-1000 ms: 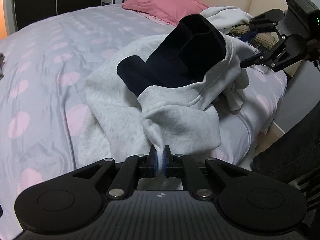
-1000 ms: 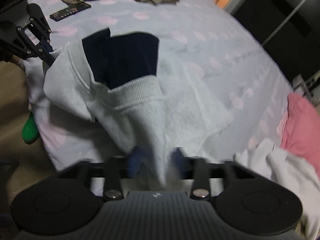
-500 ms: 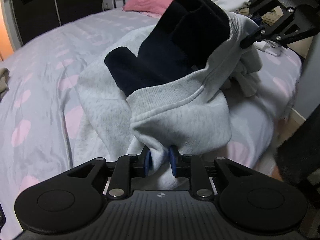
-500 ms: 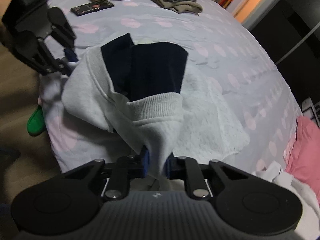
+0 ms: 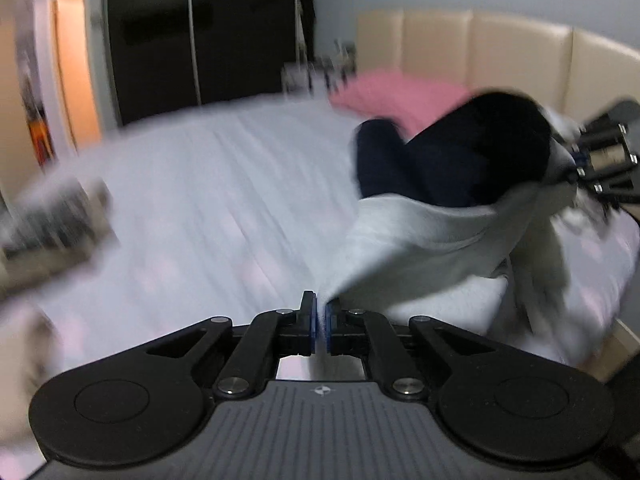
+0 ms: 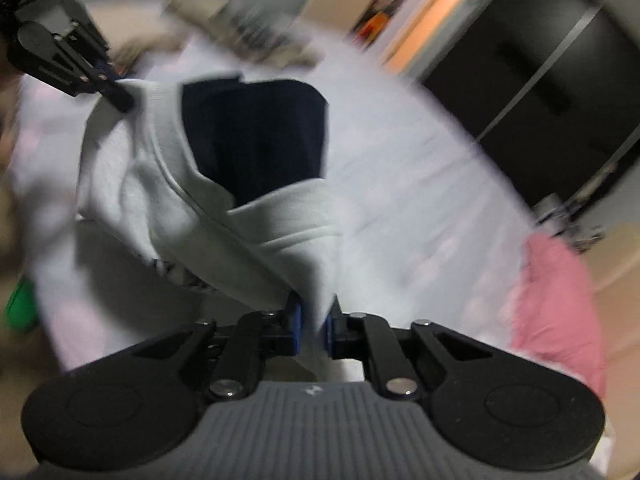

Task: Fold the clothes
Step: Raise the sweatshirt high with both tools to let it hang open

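Two grippers pinch one grey sweatshirt (image 6: 256, 236) by its ribbed hem. Right gripper (image 6: 313, 326): jaws have just been closing, and the blue pads now squeeze a fold of the cloth. Left gripper (image 5: 319, 322): nearly closed on a thin corner of the same hem, also just tightened. Between them the garment hangs stretched above the bed (image 5: 208, 200) — its dark navy lining (image 6: 256, 140) gaping open. Farther off lie a pink pillow (image 5: 400, 96), blurred folded clothes (image 5: 52, 220) and a dark wardrobe (image 5: 200, 32).
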`<state>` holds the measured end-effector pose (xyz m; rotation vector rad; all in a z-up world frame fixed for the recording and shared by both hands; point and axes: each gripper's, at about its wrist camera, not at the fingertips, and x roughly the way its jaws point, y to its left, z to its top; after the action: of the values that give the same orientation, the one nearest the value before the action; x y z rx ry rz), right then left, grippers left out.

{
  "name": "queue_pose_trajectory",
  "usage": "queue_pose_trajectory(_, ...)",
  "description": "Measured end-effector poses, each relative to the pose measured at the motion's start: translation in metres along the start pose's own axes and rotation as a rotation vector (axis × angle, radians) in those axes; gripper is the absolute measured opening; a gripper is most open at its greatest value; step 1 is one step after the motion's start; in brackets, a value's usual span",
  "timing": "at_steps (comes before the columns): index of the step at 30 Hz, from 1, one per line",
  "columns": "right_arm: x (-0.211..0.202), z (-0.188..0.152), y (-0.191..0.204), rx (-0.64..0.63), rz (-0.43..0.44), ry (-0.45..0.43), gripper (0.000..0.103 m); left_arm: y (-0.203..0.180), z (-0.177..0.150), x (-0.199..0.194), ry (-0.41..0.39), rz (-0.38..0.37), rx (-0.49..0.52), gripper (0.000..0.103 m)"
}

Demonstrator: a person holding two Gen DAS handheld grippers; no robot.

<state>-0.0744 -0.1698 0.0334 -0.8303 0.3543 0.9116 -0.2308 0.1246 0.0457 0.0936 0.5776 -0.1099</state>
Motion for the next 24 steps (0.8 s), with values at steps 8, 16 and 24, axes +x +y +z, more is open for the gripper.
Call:
queue_pose_trajectory(8,-0.077,0.055,-0.033,0.115,-0.166,-0.258,0.005,-0.012,0.112,-0.091,-0.198,0.112,0.182,0.003)
queue_pose_trajectory(16,-0.181,0.105,-0.069,0.120,-0.286,-0.490,0.005,-0.022,0.168,-0.187,-0.452,0.139,0.153,0.003)
queue_pose_trajectory(24,-0.283,0.132,-0.060,0.039,-0.393,-0.701,0.005,-0.040,0.200,-0.278,-0.611,0.155,0.214,0.003)
